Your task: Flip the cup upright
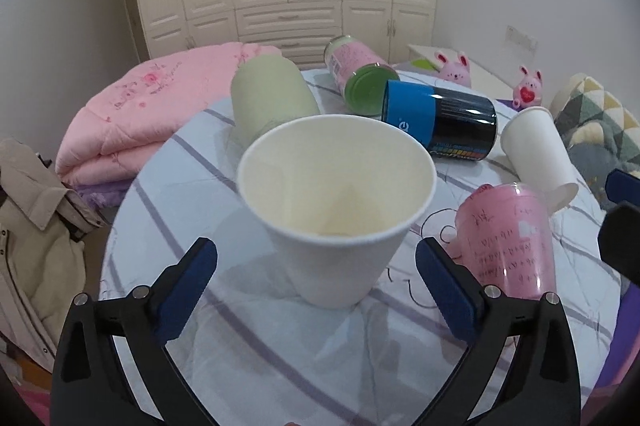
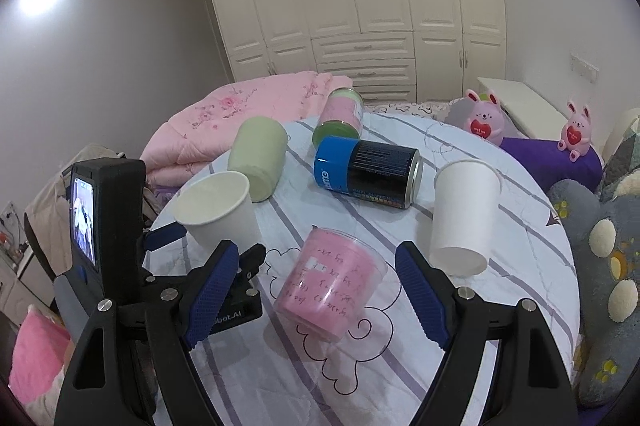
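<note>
A white paper cup [image 1: 334,202] stands upright on the striped cloth, mouth up, between the tips of my open left gripper [image 1: 316,258]; neither finger touches it. It also shows in the right wrist view [image 2: 218,212]. A second white paper cup [image 2: 464,216] stands upside down at the right, also seen in the left wrist view [image 1: 538,156]. A clear cup with a pink lining [image 2: 332,284] lies tilted on the cloth between the fingers of my open right gripper [image 2: 316,280], apart from them. It shows in the left wrist view [image 1: 508,238].
A pale green cup [image 2: 258,158], a black and blue can [image 2: 368,170] and a pink jar with a green lid [image 2: 340,118] lie on their sides further back. A pink quilt [image 1: 160,106] lies at the left. Plush toys [image 2: 482,116] and cushions [image 2: 600,258] sit at the right.
</note>
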